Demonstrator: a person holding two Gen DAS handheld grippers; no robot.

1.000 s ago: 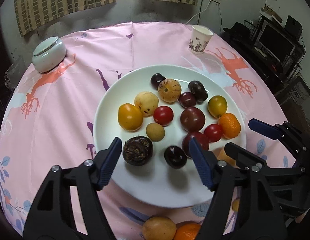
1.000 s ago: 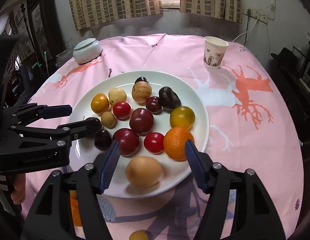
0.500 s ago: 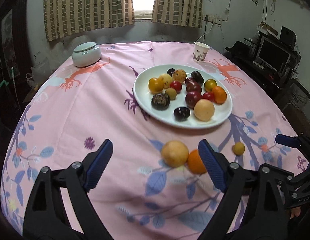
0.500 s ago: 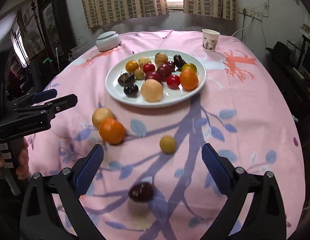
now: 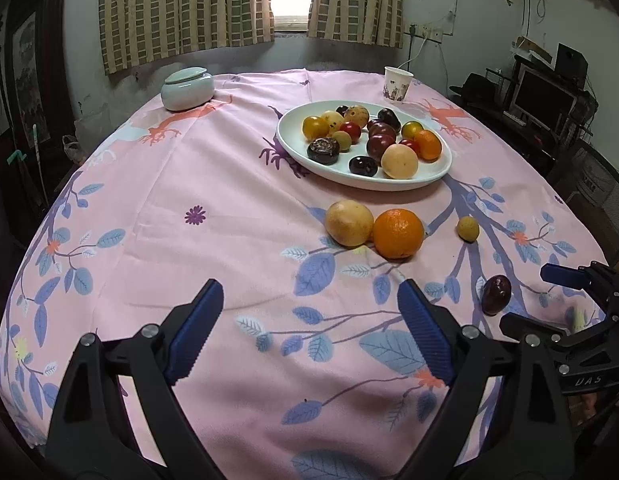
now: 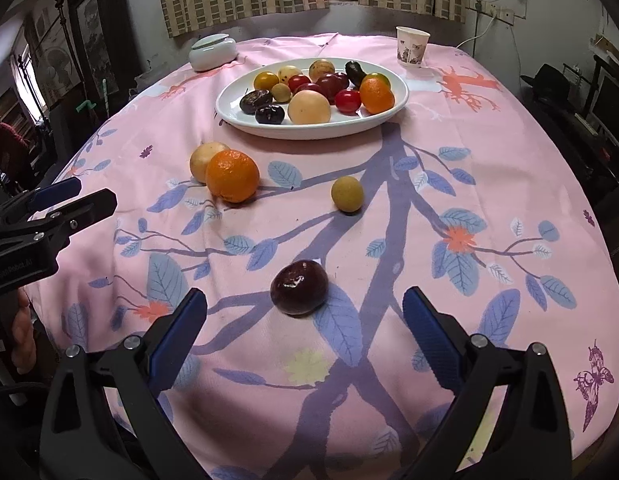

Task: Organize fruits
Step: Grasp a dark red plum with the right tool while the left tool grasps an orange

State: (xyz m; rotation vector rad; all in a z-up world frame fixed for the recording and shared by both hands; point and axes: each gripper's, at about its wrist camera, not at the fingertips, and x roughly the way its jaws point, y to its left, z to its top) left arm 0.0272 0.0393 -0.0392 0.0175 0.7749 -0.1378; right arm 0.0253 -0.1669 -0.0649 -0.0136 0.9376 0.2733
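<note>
A round tabletop (image 5: 229,184) is covered by a pink cloth printed with blue leaves, purple branches and coral trees. Behind it are seen brown-checked curtains (image 5: 181,8) around a bright window, and at the right a dark shelf with a monitor (image 5: 543,98).

Toward the far side, a white oval plate (image 6: 309,130) is laden with mixed fruits: red, dark purple, yellow and orange ones. Beyond it stand a white paper cup with a printed pattern (image 6: 412,46) and a pale green lidded ceramic jar (image 5: 187,89).

On the cloth in front of the plate, a pale yellow round fruit (image 5: 348,223) is set touching a bright orange (image 5: 398,233); a small yellow-green round fruit (image 6: 347,194) lies well apart to their right, and a glossy dark maroon plum (image 6: 299,287) lies nearest the right gripper.

The fruits at the back of the plate are partly hidden behind the front ones and cannot be told apart with certainty.

The left gripper (image 5: 309,330) is held with its jaws wide apart over bare cloth, nothing between them. The right gripper (image 6: 305,338) likewise has its jaws spread wide; the plum lies just ahead of them, untouched.
</note>
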